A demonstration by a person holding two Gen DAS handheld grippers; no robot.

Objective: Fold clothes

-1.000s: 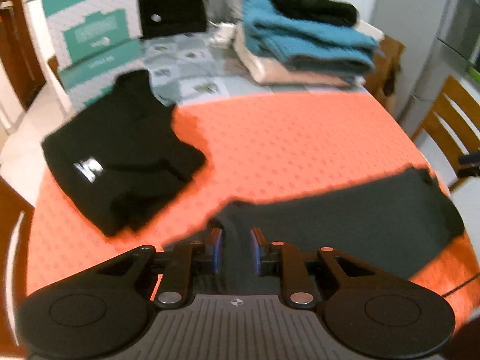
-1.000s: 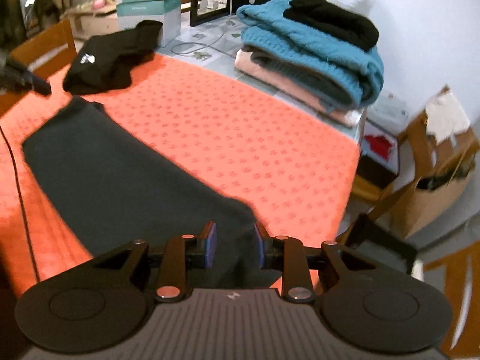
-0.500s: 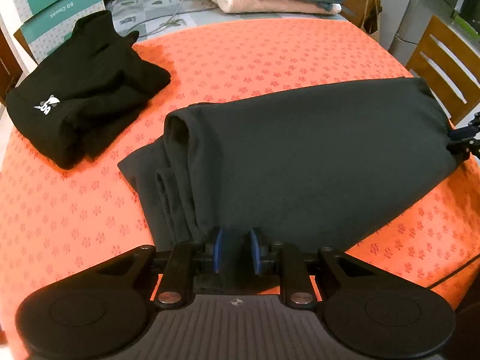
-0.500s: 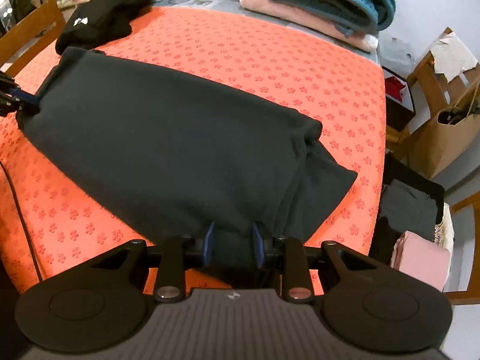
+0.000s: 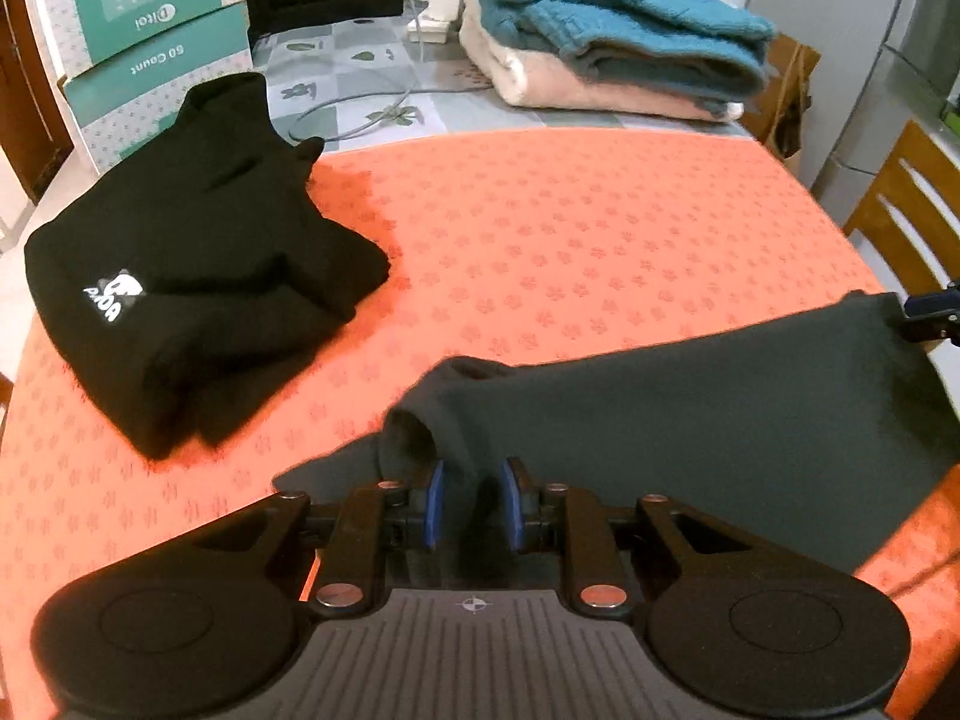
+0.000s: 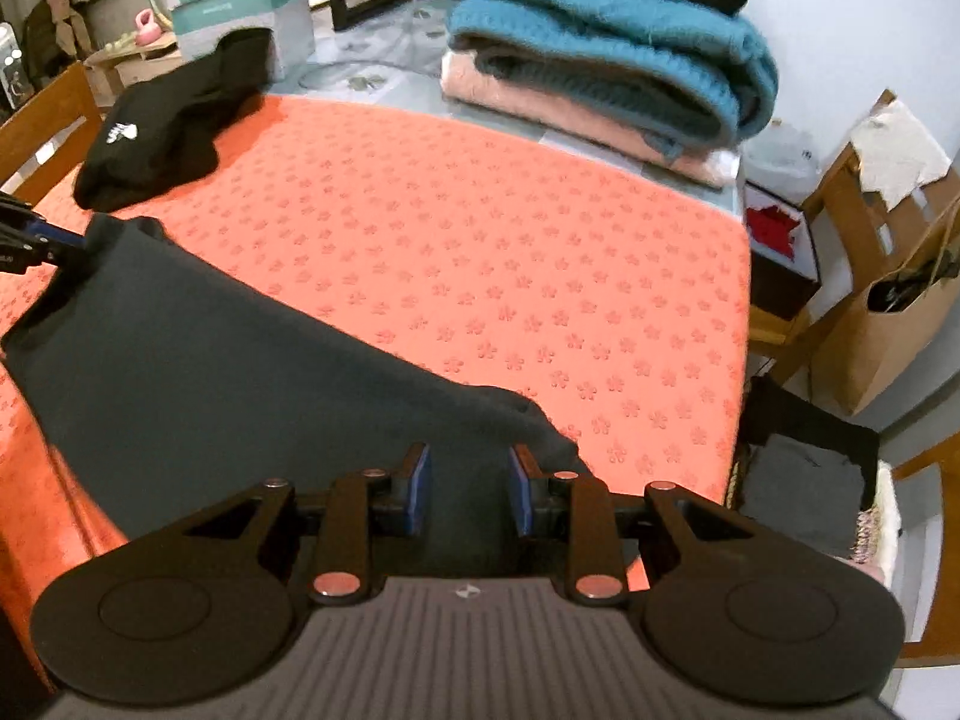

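Since you've got the left gripper (image 5: 470, 501) clamped on one end of the dark shirt (image 5: 720, 420) and the right gripper (image 6: 469, 495) on the other, it spans the tabletop's (image 5: 570, 228) near edge, taut for folding.

Each camera sits just behind its own gripper and looks forward and down, close over the orange table cover (image 5: 570, 228). The left view faces the table from one end of the dark garment (image 5: 720, 420), the right view from the other end. Both share the garment, the cover and the sweater pile (image 6: 600, 48) behind.
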